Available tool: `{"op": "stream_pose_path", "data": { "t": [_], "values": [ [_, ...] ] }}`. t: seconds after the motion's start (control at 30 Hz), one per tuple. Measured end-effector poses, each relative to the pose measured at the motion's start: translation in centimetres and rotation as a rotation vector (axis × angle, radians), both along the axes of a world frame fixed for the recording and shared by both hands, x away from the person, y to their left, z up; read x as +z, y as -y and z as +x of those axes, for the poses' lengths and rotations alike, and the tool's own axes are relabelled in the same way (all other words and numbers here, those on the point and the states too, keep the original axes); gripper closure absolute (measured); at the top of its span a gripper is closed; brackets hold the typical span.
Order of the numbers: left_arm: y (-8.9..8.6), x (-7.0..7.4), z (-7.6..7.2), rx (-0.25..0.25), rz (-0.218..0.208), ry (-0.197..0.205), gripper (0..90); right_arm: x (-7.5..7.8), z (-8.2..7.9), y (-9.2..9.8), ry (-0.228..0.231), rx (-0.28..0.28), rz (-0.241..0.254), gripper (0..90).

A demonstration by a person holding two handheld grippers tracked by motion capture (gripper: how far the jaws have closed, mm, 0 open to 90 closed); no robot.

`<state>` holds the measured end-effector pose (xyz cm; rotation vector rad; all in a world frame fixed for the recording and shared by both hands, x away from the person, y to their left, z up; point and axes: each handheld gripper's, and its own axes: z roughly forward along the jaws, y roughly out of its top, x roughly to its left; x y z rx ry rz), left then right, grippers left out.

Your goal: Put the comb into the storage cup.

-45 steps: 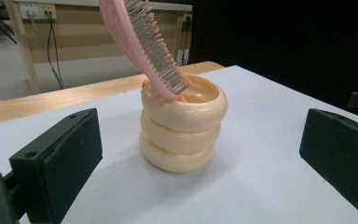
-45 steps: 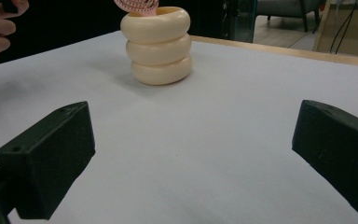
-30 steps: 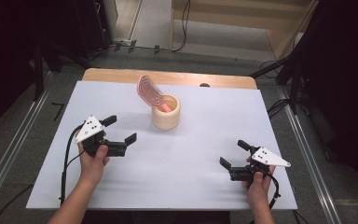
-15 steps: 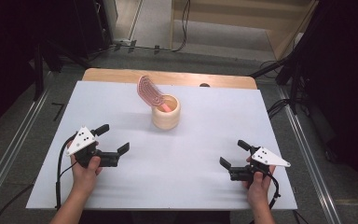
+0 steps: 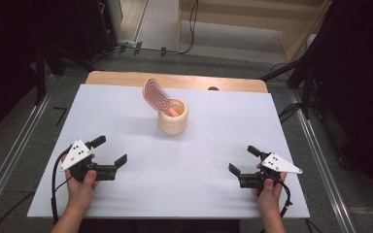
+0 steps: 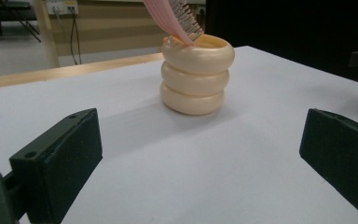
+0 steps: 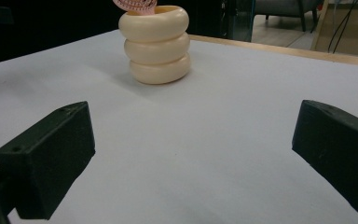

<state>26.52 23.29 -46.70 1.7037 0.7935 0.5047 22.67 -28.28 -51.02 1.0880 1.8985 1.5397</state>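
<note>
The cream ribbed cup [image 5: 173, 117] is standing upright toward the far middle of the white surface [image 5: 126, 107], and a pink brush [image 5: 155, 94] is sitting in it, its bristled head leaning up and away toward the far left while its handle end is resting down inside the cup. Both claws are lying low near the person's edge, well apart from the cup. The left claw [image 5: 110, 151] is sitting at the near left with its jaws spread wide and nothing between them; from it, the cup is lying ahead and to the right, and in the left gripper view the cup [image 6: 197, 74] is showing straight ahead between the two black jaws. The right claw [image 5: 243, 161] is resting at the near right, likewise spread and empty, with the cup ahead and to its left; in the right gripper view the cup [image 7: 158, 44] is sitting left of centre. Judging by the high view, neither claw is clearly nearer the cup, but the brush is tilting toward the left side, so its long axis is offering itself more readily to that hand. No brand, label or readable writing is showing on the cup, the brush or the surface.
</note>
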Motion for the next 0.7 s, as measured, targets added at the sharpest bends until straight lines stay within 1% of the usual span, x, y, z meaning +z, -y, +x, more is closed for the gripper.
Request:
{"op": "stream_pose_path", "data": {
  "t": [0.1, 0.27, 0.47, 0.63, 0.7],
  "values": [
    [-0.4, -0.3, -0.2, 0.001, -0.002, -0.009, 0.0, 0.0, 0.0, 0.0, 0.000, -0.001, -0.001, 0.0],
    [-0.9, -0.6, -0.7, 0.006, 0.002, -0.013, 0.0, 0.0, 0.0, -0.1, 0.001, 0.002, -0.008, 0.0],
    [-1.7, -1.0, -1.2, 0.015, 0.026, -0.021, 0.0, 0.0, 0.0, -0.1, 0.001, 0.001, -0.008, 0.0],
    [-2.5, -1.2, -1.6, 0.021, 0.035, -0.023, 0.0, 0.0, 0.0, -0.1, 0.001, -0.001, -0.009, 0.0],
    [-2.9, -1.2, -1.8, 0.032, 0.036, -0.029, 0.0, 0.0, 0.0, -0.1, 0.000, 0.000, -0.009, 0.0]
  ]
}}
